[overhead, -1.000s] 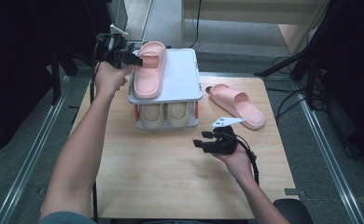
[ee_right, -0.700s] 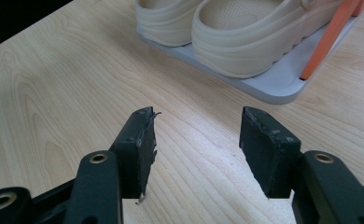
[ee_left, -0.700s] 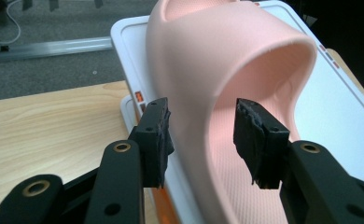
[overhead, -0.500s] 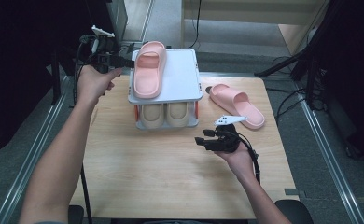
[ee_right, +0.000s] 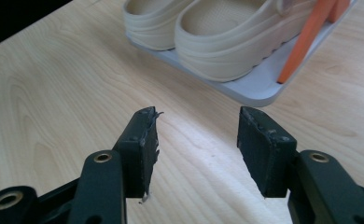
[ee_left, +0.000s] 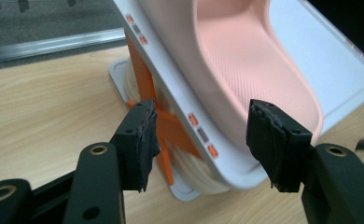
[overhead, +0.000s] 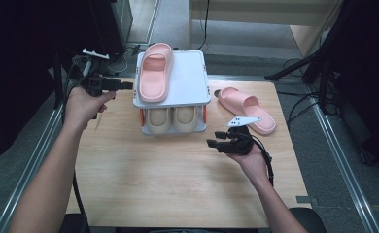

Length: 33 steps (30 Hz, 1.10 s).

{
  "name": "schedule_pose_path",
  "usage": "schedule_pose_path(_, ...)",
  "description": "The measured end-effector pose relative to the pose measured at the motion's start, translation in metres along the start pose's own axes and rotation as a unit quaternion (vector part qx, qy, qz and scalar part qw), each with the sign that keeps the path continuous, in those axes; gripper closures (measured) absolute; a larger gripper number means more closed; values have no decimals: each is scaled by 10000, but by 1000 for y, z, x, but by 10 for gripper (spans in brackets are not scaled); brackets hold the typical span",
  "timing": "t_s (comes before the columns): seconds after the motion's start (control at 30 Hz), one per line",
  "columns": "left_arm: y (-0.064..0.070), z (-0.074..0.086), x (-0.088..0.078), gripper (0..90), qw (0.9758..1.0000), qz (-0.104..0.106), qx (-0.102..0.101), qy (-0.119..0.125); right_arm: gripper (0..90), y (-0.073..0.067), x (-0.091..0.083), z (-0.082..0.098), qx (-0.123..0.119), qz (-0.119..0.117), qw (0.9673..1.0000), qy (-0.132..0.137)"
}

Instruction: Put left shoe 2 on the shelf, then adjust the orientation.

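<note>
1. At the far left of the table, the left gripper hung just off the left edge of the shoe rack. Its jaws had just been opening and stood spread with nothing between the pads; in the left gripper view the rack's white edge and the pink slipper's side lay just beyond them, untouched.
2. The first pink slipper lay on the left half of the rack's top shelf, toe pointing far. Judged from this, half the job was done: one slipper was placed and let go.
3. The right half of the top shelf was bare, open room for a second slipper. The lower shelf held a pair of beige clogs side by side, so no space remained there.
4. The right gripper hovered near the table's middle, just near of the rack's near right corner. Its jaws had just been closing a little yet stood apart and pinched nothing, over bare wood.
5. The second pink slipper lay on the table right of the rack, just far of the right gripper. It probably had to go up beside the first.
6. The near half of the table was clear for moving. The rack's orange posts and near rim looked like the edges to avoid, and the slipper sat not far from the table's right edge.
</note>
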<state>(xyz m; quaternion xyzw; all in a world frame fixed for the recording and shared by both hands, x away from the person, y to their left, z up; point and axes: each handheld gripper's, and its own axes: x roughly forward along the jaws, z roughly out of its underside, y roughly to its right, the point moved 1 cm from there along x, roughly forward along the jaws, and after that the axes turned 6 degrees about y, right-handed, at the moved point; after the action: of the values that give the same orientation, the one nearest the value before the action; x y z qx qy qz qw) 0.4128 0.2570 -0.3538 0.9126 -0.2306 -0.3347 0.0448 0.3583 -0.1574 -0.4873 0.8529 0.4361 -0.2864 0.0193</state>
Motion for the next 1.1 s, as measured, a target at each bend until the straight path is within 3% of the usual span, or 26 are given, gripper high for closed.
schedule_pose_path(0.57, -5, 75, 13, 394, 9997, 225, 4, -80, 511, 28, -14, -12, -124, 282, 9995, 122)
schedule_pose_path(0.7, -3, 91, 17, 420, 9999, 75, -9, -135, 525, 42, -16, -13, -229, 386, 9990, 39)
schedule_pose_path(0.9, 3, 112, 21, 418, 9999, 133, 62, 35, 584, 69, -20, -10, -20, 347, 9994, 39)
schedule_pose_path(1.1, 7, 130, 31, 402, 9997, 170, 200, -26, 650, 83, -27, -7, 72, 711, 9973, 196)
